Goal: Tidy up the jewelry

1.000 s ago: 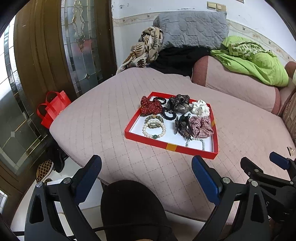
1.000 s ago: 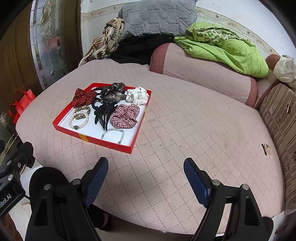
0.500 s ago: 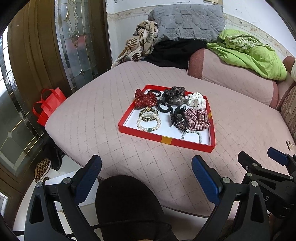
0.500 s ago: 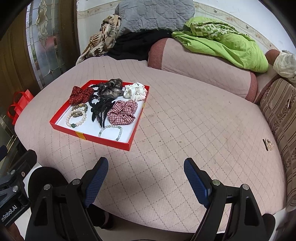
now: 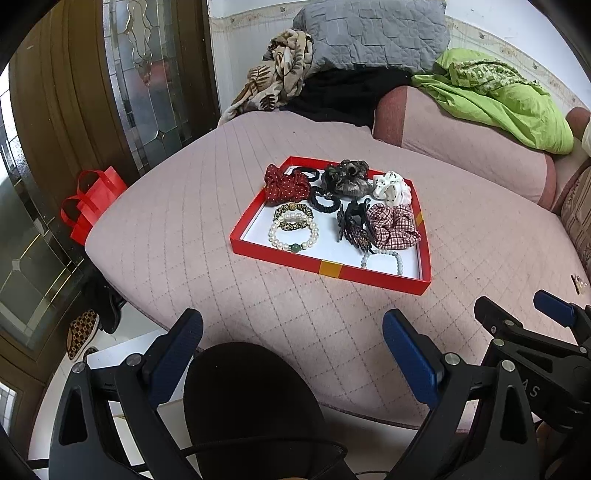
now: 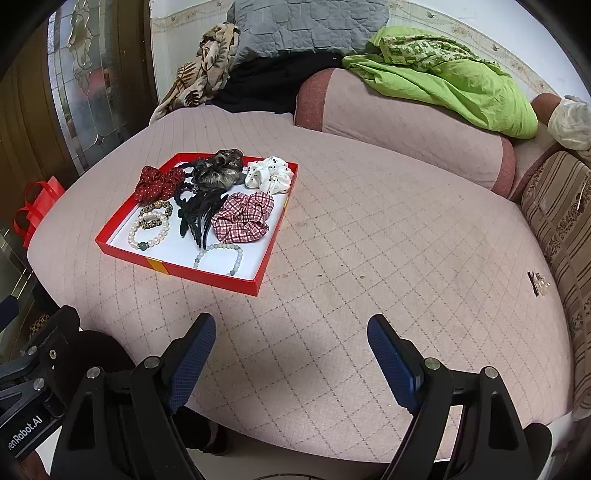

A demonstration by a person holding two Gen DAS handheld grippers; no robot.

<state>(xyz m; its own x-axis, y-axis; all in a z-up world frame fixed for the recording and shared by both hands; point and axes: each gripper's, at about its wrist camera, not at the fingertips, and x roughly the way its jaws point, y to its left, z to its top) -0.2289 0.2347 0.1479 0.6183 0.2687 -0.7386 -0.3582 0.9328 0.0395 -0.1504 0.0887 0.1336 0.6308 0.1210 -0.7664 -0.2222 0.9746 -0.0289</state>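
Note:
A red tray [image 5: 327,267] [image 6: 207,278] with a white floor lies on the pink quilted bed. In it are a pearl bracelet [image 5: 293,236] [image 6: 148,236], a pale green bead bracelet [image 5: 382,258] [image 6: 218,258], a plaid scrunchie [image 5: 393,225] [image 6: 243,218], a red dotted scrunchie [image 5: 286,184], a white dotted scrunchie [image 6: 269,173], a black claw clip [image 5: 351,225] and dark hair ties. My left gripper [image 5: 291,350] and right gripper [image 6: 291,350] both hang open and empty over the bed's near edge, well short of the tray.
Pillows, a grey quilt [image 5: 369,33] and a green blanket [image 6: 443,85] pile up at the bed's far side. A small hair clip [image 6: 537,282] lies at the right edge. A red bag [image 5: 92,199] and shoes sit on the floor left. A black round object [image 5: 251,402] is below my left gripper.
Both views have shifted slightly, so the tray sits a little lower and nearer in the frames. Both grippers stay open and empty.

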